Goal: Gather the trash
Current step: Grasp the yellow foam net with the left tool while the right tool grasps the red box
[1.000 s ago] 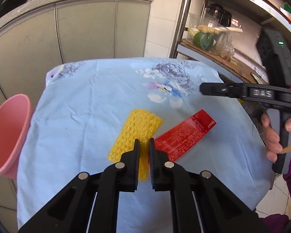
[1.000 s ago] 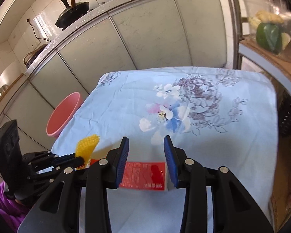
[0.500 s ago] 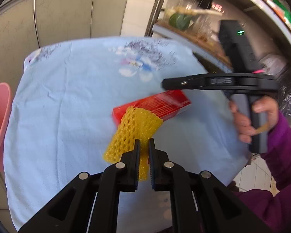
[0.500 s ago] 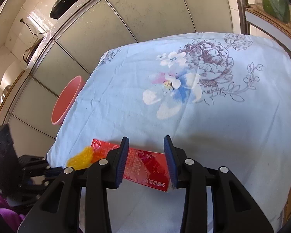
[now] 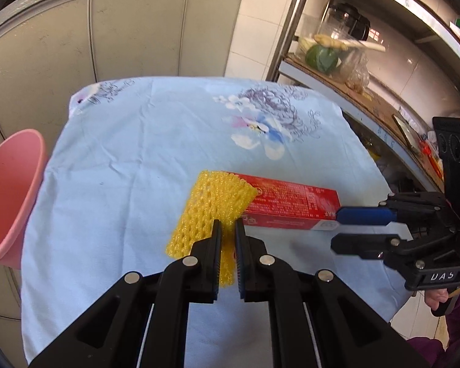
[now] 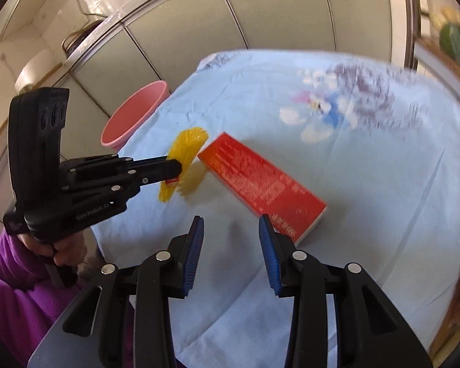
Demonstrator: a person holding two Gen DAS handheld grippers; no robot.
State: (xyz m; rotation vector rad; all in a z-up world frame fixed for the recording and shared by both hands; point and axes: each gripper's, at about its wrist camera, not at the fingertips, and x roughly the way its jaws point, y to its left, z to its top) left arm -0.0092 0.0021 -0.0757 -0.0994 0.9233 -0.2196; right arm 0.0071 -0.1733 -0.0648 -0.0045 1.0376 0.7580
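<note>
My left gripper (image 5: 227, 230) is shut on a yellow foam net sleeve (image 5: 213, 202) and holds it off the blue flowered cloth; the sleeve also shows in the right wrist view (image 6: 185, 156). A red carton (image 5: 291, 204) lies flat on the cloth just behind the sleeve. In the right wrist view the carton (image 6: 260, 181) lies diagonally, its near end beside my right gripper's right finger. My right gripper (image 6: 231, 225) is open and empty, low over the cloth. It also shows in the left wrist view (image 5: 337, 227) at the carton's right end.
A pink bin (image 5: 9, 196) stands off the table's left edge, also in the right wrist view (image 6: 135, 113). Grey cabinets stand behind the table (image 5: 144, 135). A metal shelf (image 5: 337, 79) with a green vegetable and jars stands at the right.
My left gripper has lifted the yellow sleeve off the cloth. My right gripper has swung round to the carton's right end and come lower; the carton has turned on the cloth.
</note>
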